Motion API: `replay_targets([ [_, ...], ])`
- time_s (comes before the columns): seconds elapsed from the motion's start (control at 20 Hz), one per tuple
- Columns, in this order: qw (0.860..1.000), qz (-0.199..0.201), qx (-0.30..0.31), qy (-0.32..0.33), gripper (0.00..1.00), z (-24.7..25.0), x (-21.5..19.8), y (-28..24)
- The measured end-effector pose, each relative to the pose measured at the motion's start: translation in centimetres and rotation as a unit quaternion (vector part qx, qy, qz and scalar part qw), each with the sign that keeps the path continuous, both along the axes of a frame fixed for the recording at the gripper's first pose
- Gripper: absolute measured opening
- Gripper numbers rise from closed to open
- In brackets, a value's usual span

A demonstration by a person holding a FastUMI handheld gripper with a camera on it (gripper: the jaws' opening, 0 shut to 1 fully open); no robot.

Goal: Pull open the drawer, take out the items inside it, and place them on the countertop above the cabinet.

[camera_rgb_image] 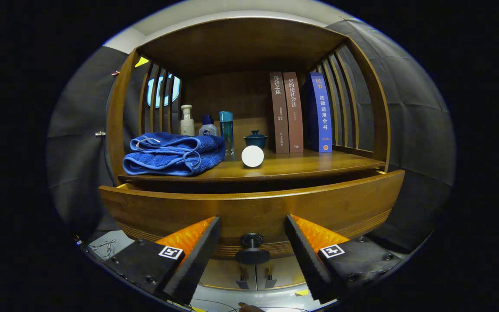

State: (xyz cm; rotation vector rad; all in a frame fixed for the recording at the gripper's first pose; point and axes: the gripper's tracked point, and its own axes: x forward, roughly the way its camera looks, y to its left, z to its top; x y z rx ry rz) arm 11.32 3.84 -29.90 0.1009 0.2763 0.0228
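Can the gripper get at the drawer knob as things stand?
Probably yes. The gripper is open and the knob sits between its fingers, untouched on both sides, with nothing in between. The drawer is already pulled out a little.

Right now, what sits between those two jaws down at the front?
In the gripper view, the drawer's dark round knob sits between the open gripper jaws, untouched by either. Behind it is the wooden drawer front, slightly pulled out.

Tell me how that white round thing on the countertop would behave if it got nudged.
The white round thing shows a circular face beside the teal lidded cup, so it may lie on its side and probably rolls. It looks smooth, perhaps slippery. The gripper, jaws open, flanks the drawer knob.
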Motion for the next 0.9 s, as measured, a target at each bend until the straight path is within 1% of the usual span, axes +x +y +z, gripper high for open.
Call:
replay_targets([
  [0.25, 1.0, -0.001, 0.0, -0.001, 0.99, -0.2, 2.0, 0.2],
  [0.45, 1.0, -0.003, -0.003, -0.002, 0.99, -0.3, 2.8, 0.3],
  [0.75, 1.0, -0.008, -0.002, -0.004, 0.99, -0.4, 3.1, 0.2],
  [0.9, 1.0, 0.0, 0.011, -0.004, 0.99, -0.2, 3.0, 0.3],
])
